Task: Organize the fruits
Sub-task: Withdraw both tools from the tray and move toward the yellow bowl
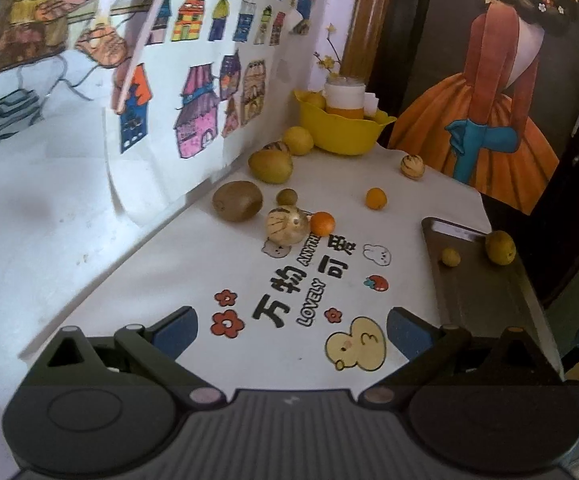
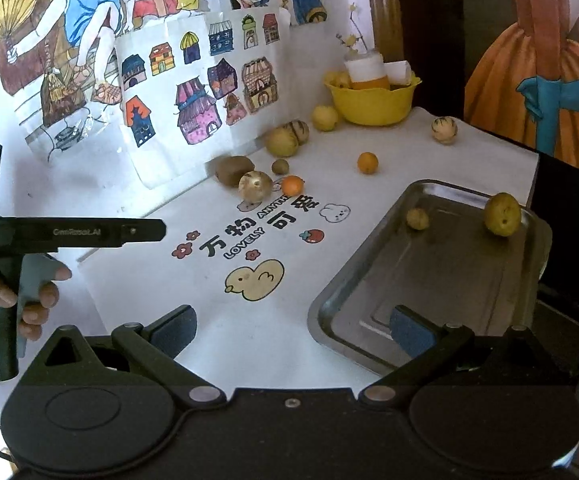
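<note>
Right wrist view shows a white table [image 2: 389, 148] with fruit on it. On the right sits a metal tray [image 2: 429, 280], with a yellow-green fruit [image 2: 502, 214] at its far edge and a small yellow one [image 2: 417, 219] to its left. At the far end is a yellow bowl [image 2: 373, 104]. A brown kiwi [image 2: 231, 170], a striped fruit [image 2: 255, 187] and an orange [image 2: 292, 185] lie near the middle. The right gripper [image 2: 291, 330] is spread wide, holding nothing. The left gripper [image 1: 289, 332] is spread wide too, over the table.
</note>
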Demonstrator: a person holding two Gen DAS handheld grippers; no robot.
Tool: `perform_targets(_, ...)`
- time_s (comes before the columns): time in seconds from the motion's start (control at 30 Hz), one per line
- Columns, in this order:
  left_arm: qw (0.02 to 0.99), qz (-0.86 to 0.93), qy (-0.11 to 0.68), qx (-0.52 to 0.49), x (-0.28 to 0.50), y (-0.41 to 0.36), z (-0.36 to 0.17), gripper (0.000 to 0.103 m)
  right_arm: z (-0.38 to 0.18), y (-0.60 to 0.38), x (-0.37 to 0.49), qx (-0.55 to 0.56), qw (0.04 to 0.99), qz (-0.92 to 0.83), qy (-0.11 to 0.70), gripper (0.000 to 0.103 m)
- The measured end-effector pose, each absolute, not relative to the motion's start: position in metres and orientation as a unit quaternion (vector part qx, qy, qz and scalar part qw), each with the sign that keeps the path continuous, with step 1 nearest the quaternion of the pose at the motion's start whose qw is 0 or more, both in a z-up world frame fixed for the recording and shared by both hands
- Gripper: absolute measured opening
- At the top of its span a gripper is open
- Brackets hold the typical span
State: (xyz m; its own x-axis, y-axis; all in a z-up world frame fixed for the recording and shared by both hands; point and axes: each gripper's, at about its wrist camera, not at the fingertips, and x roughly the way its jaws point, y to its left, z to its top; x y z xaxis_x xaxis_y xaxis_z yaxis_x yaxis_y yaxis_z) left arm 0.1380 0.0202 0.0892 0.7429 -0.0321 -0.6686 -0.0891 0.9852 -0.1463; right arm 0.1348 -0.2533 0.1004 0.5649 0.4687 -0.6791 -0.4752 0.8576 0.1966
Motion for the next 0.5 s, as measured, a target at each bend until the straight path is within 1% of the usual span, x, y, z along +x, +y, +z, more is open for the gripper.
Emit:
perform_targets(0.1,0.928,0.007,0.365,-0.067,0.15,0.016,0.097,0.103,0.111,-0.253,0.146,-0.016,0.875,0.276,0.398,0.102)
perform_targets(0.27,0.933,-0.007,0.358,-0.033,0.172,0.006,0.12,0.103,0.144,-0.252,0.167,-0.049,0.877,0.279,0.389,0.102)
perform_targets(0.5,0.936,-0.046,0.347,-0.045,0.212,-0.001,0.15,0.103,0.205,-0.253,0.213,-0.06,0.887,0.273,0.367,0.102)
